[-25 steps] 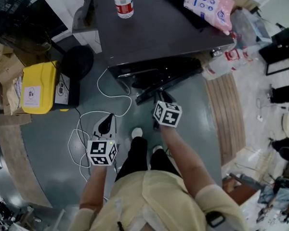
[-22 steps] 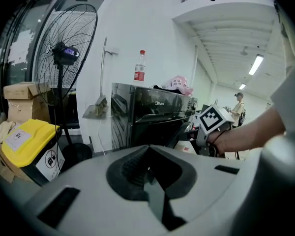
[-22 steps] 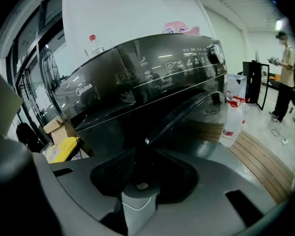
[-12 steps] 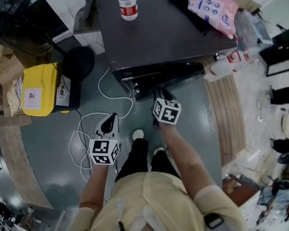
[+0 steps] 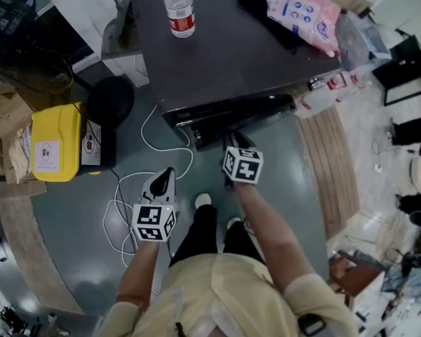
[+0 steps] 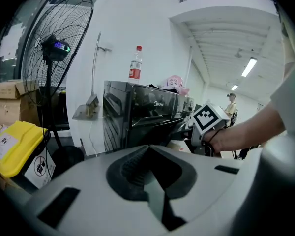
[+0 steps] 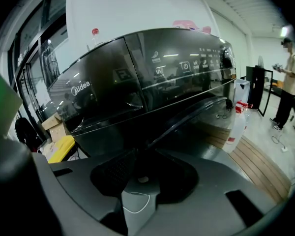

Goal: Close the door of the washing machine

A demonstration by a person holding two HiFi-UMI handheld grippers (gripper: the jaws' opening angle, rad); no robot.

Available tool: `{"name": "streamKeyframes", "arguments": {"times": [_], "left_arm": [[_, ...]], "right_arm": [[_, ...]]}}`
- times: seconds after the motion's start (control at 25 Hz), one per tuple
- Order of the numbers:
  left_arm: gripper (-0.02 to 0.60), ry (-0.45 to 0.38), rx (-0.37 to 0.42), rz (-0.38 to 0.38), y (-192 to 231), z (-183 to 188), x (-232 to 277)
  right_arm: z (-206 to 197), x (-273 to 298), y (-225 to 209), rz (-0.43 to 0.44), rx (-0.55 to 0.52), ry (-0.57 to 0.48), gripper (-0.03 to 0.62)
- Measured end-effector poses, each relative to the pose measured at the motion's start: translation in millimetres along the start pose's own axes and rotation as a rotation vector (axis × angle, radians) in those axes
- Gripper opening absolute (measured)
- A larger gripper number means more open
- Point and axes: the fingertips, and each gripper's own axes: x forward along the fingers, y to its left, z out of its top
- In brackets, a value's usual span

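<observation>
The black washing machine point(image 5: 231, 48) stands ahead of me, its dark door point(image 5: 245, 114) lying almost flat against the front with a thin gap left. My right gripper point(image 5: 236, 143) points at the door's lower left edge, jaws together and nothing between them; whether it touches the door is unclear. In the right gripper view the door's curved rim point(image 7: 196, 117) runs up from the jaws across the glossy front point(image 7: 137, 77). My left gripper point(image 5: 165, 177) hangs over the floor to the left, apart from the machine, shut and empty. The left gripper view shows the machine point(image 6: 137, 112) and the right gripper's marker cube point(image 6: 206, 119).
A water bottle point(image 5: 178, 5) and a pink packet point(image 5: 302, 9) sit on the machine's top. A yellow box point(image 5: 56, 142) and a black fan base point(image 5: 111, 100) stand on the left, white cable point(image 5: 133, 188) loops on the floor, and a wooden mat point(image 5: 333, 167) lies right.
The door has swung from clearly ajar to almost flat against the machine. The right gripper followed it towards the machine and the left gripper drifted a little forward.
</observation>
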Motion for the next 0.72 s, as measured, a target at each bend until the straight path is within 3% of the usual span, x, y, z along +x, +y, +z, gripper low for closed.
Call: {"name": "streamKeyframes", "arguments": {"times": [0.28,0.72], "left_arm": [[-0.002,-0.003,-0.006,-0.042,-1,7,9],[-0.002,-0.051,-0.020,-0.052,-55,27,-3]], "right_arm": [[24,-39,2,0.043,-0.006,-0.095,0.120],[3,-114,-26,0.123,0.025,-0.105,0.120]]}}
